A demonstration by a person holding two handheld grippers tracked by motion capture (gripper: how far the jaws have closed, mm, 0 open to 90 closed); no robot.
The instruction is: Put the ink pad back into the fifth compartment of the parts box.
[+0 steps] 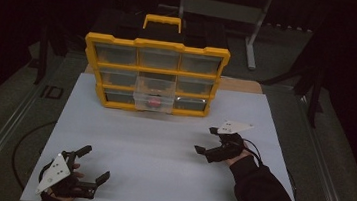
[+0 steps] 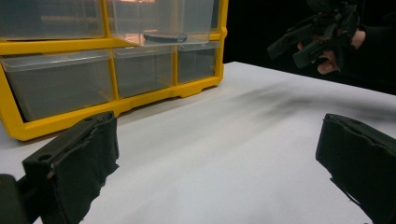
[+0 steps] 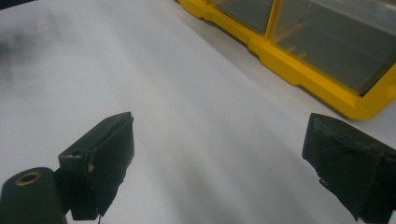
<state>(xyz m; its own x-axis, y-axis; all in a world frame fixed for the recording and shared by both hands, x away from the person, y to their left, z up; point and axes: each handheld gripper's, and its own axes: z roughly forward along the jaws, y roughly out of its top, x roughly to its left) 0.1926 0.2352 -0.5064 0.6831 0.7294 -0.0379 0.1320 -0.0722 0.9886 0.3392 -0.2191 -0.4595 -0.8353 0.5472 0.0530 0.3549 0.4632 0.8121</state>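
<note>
Hovering grippers (image 1: 94, 163) (image 1: 204, 139), boxy yellow clear-drawered organizer (image 1: 154, 75).

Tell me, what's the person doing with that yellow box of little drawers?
A person holds a gripper in each hand over a white table. The left gripper and right gripper both have their jaws open and hold nothing. The yellow drawer box stands at the far side, with its bottom middle drawer pulled out and something red inside. Neither gripper touches the box.
</note>
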